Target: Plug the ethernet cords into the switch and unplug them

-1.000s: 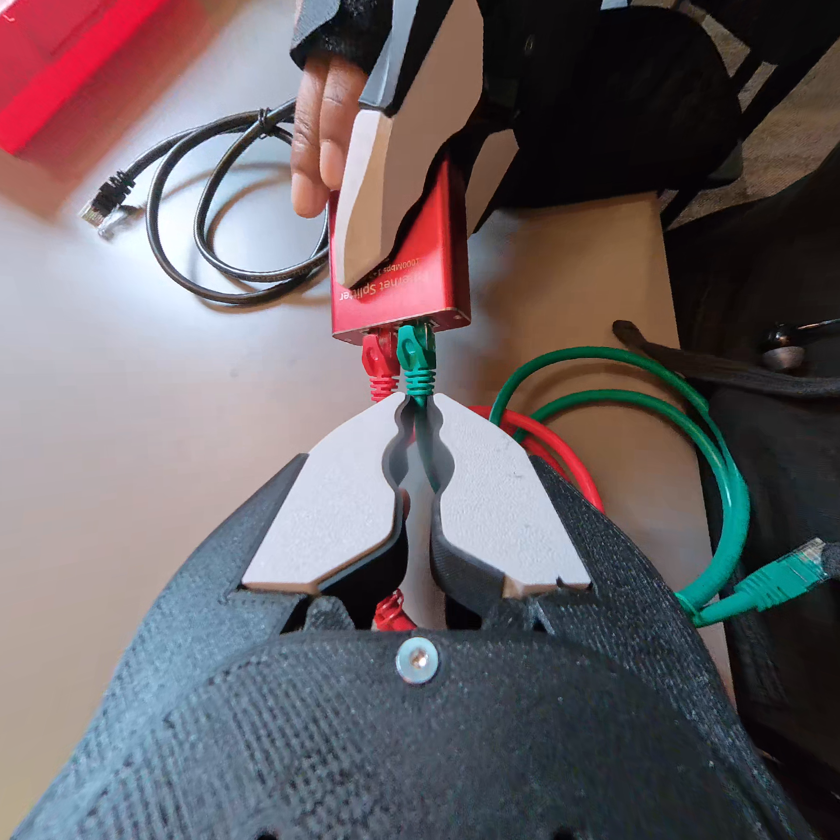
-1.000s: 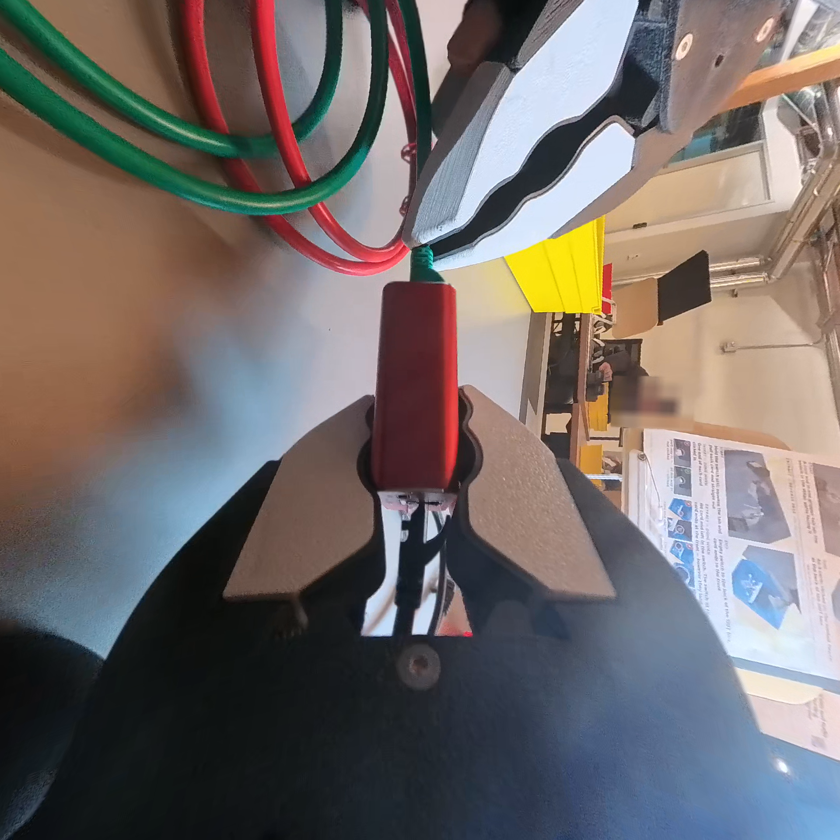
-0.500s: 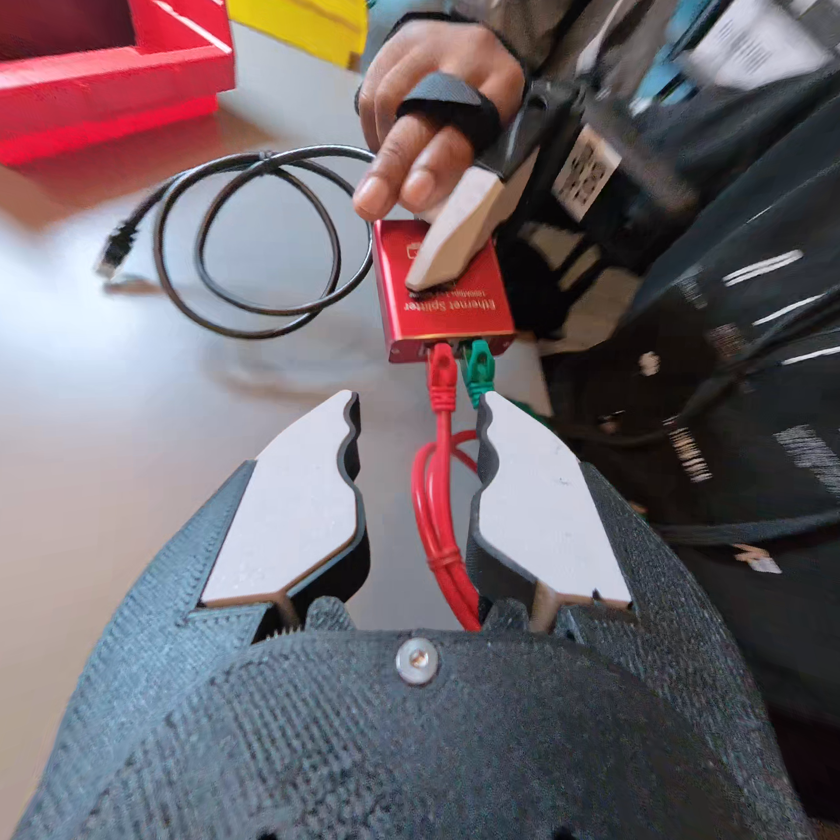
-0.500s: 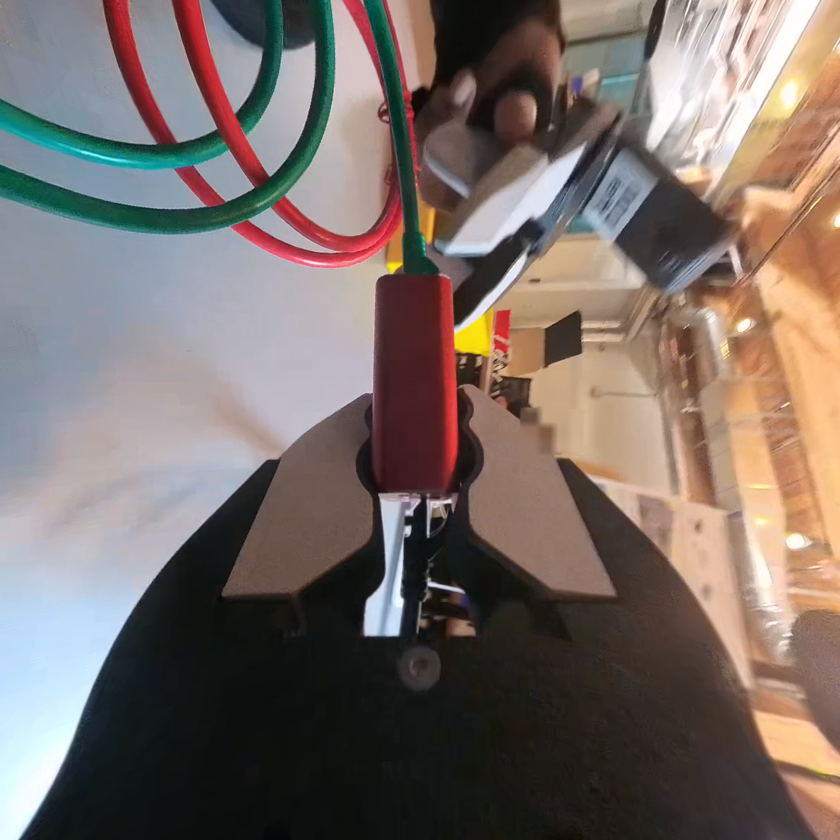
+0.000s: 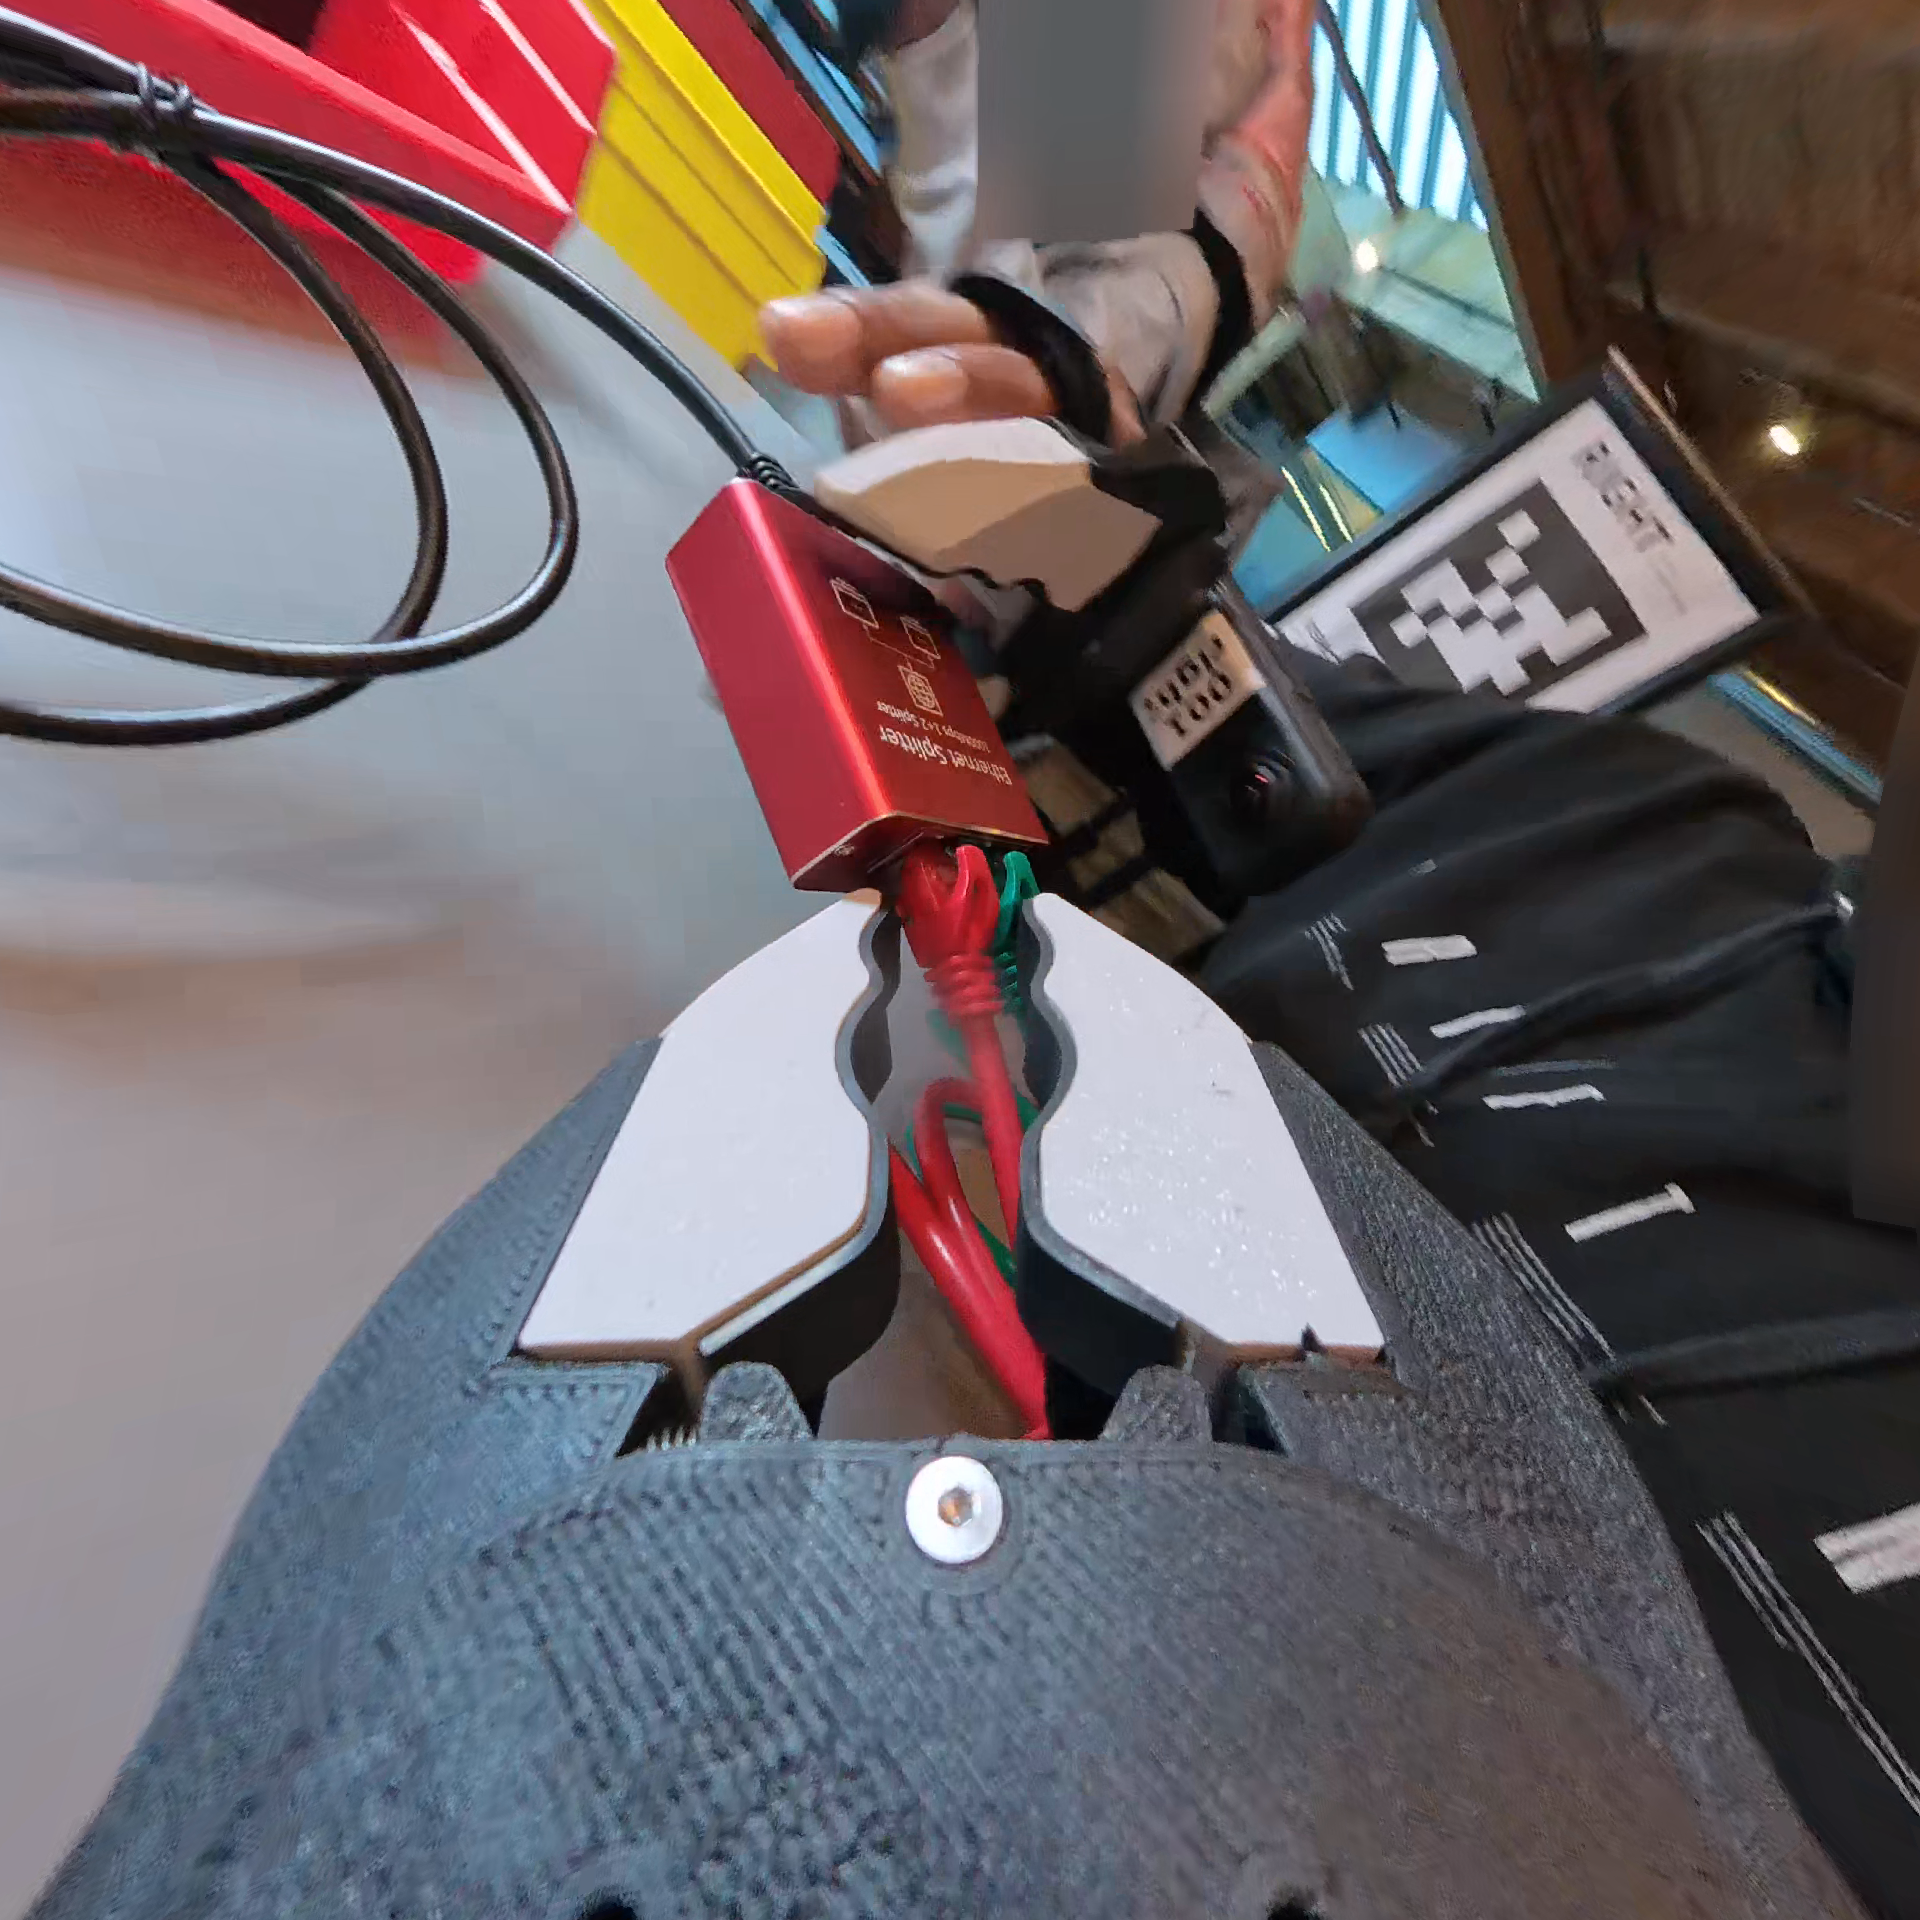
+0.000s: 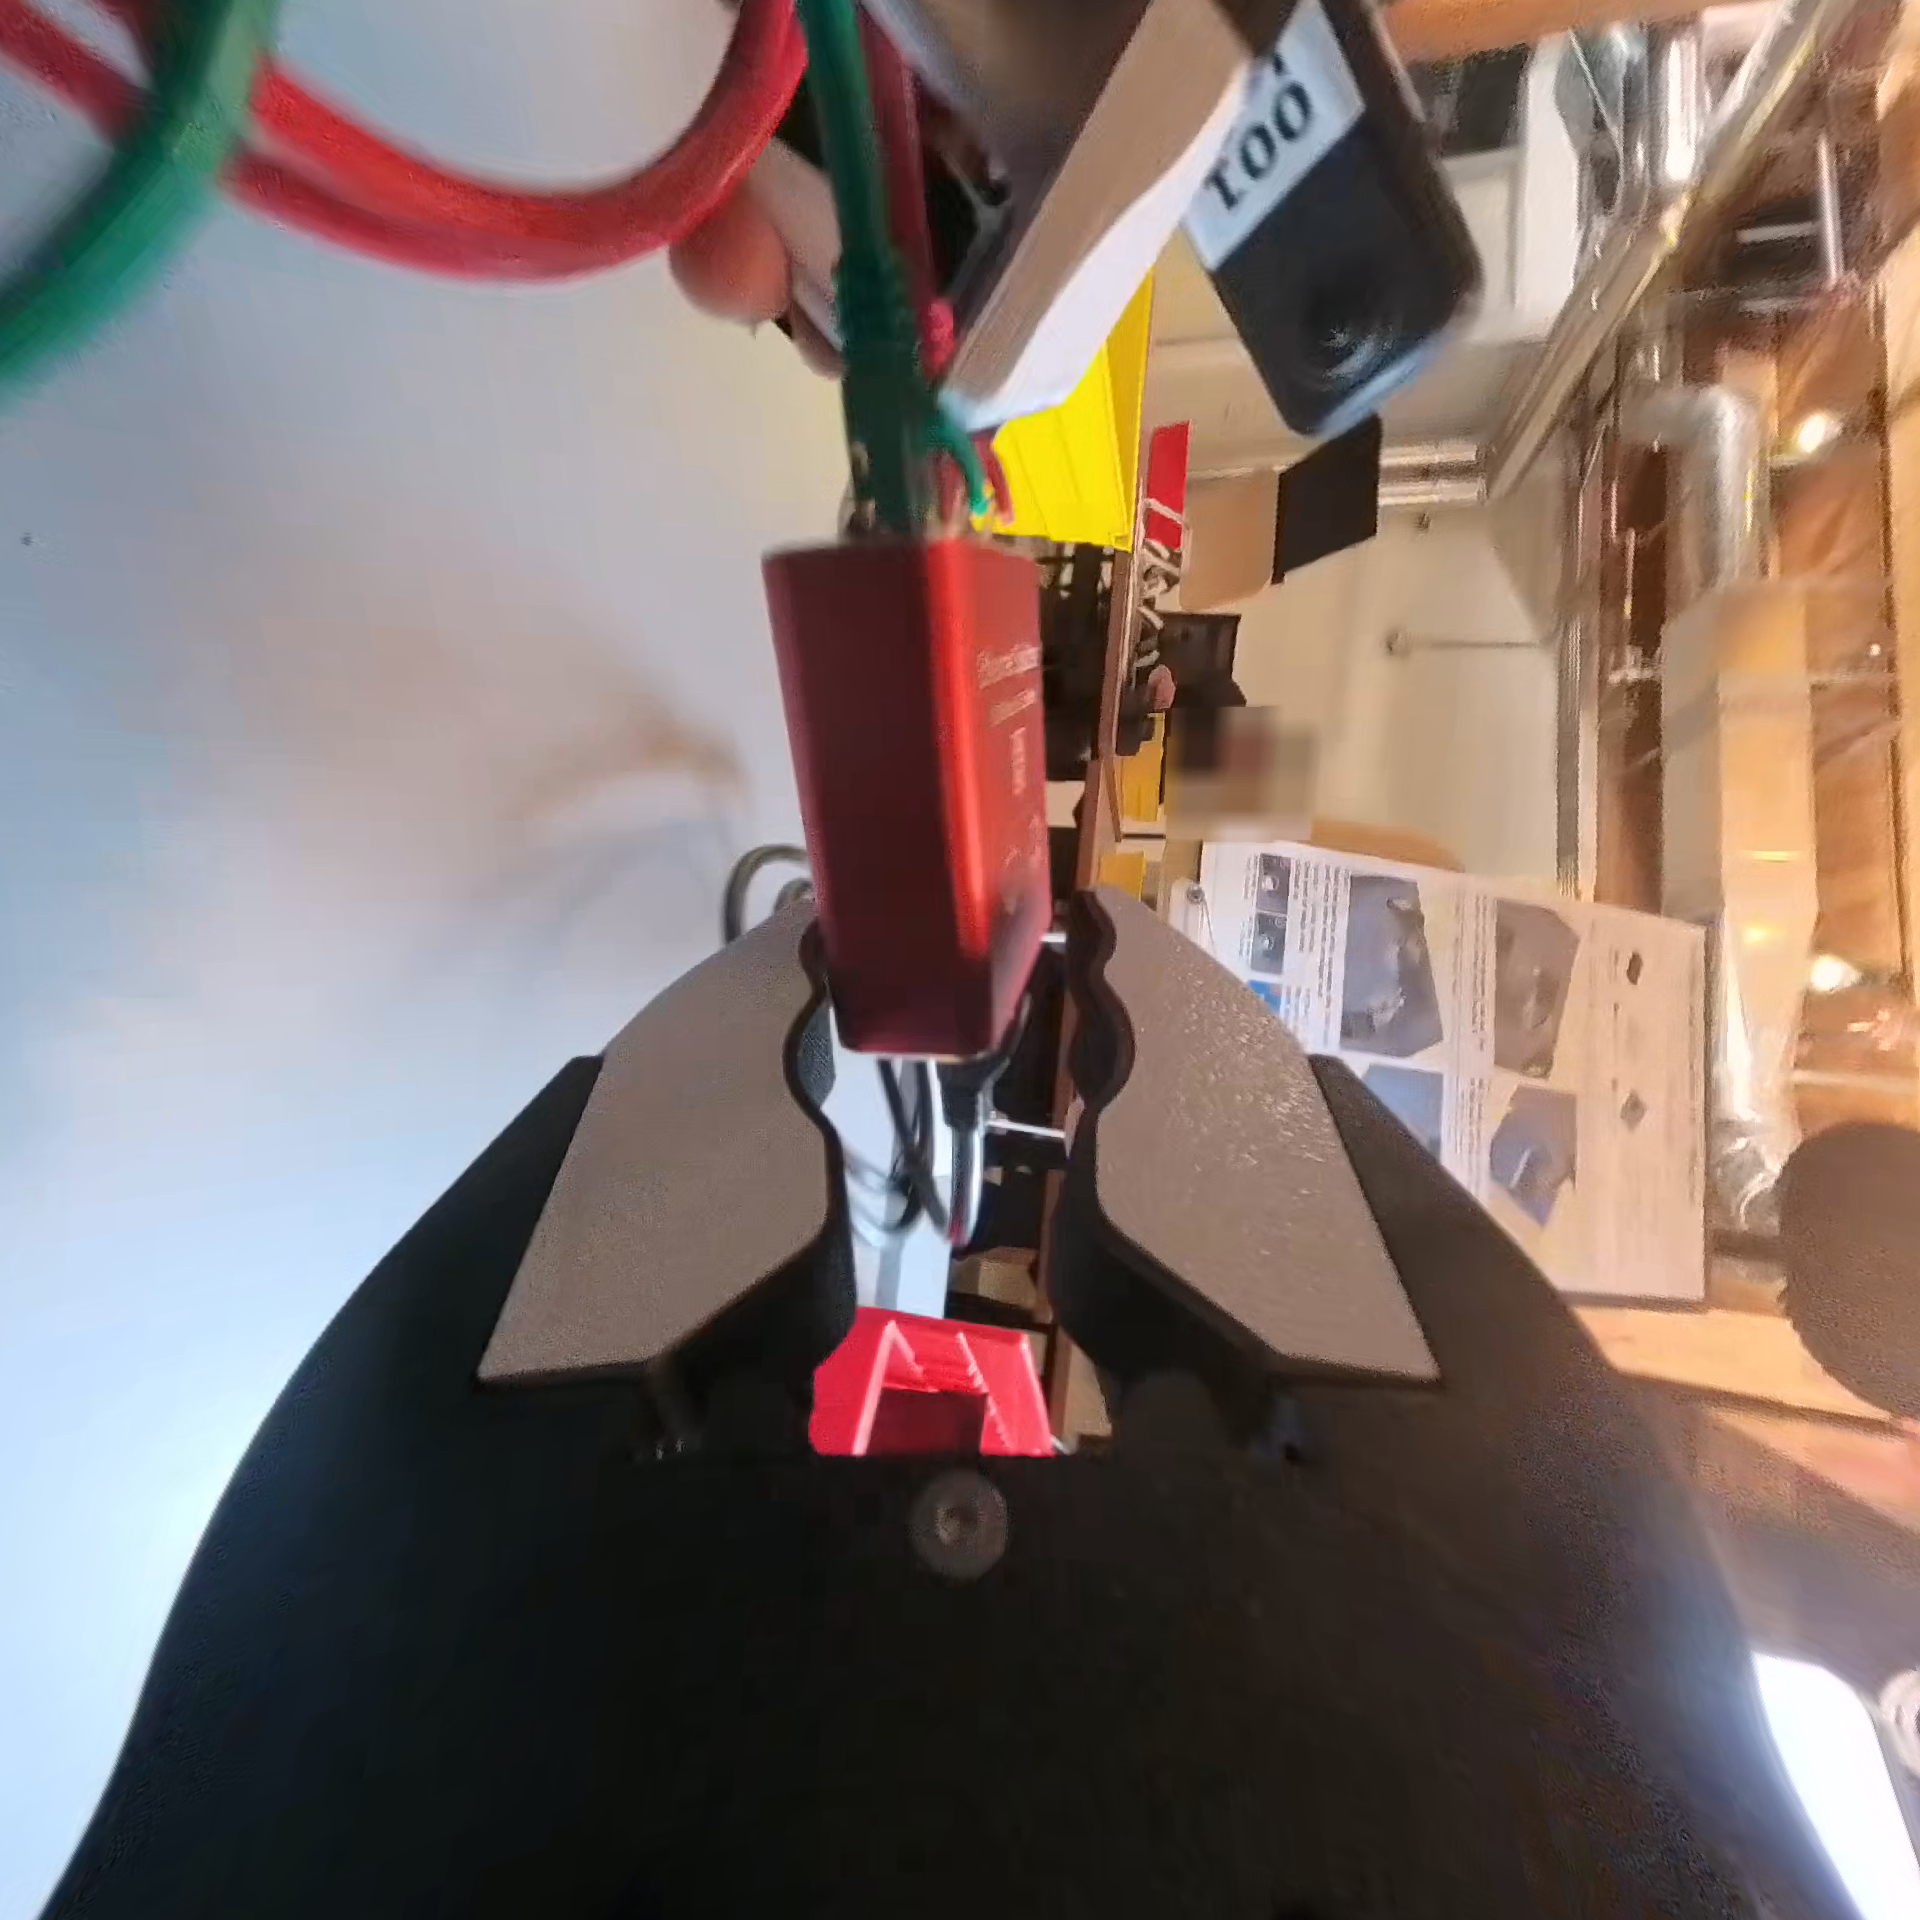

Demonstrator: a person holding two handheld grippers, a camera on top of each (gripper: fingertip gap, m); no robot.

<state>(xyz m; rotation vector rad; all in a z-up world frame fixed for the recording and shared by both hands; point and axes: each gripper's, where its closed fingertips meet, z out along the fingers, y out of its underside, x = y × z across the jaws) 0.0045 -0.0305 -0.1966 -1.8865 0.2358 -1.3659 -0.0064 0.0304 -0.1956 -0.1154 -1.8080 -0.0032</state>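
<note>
The right tool [image 6: 951, 971] tilts sideways, its tips apart around the rear end of the red switch [image 6: 914, 790], lifted off the tabletop [image 5: 312, 883]. The left tool [image 5: 956, 935] brackets the red cord [image 5: 961, 956] and green cord [image 5: 1013, 904], both plugged in; contact is unclear

Green cord [image 5: 1013, 914] mostly hidden behind red cord [image 5: 961, 935] at switch [image 5: 862, 696]. Black cable [image 5: 436, 499] cut off at left edge. In the right wrist view, red and green loops upper left are motion-blurred and cropped.
</note>
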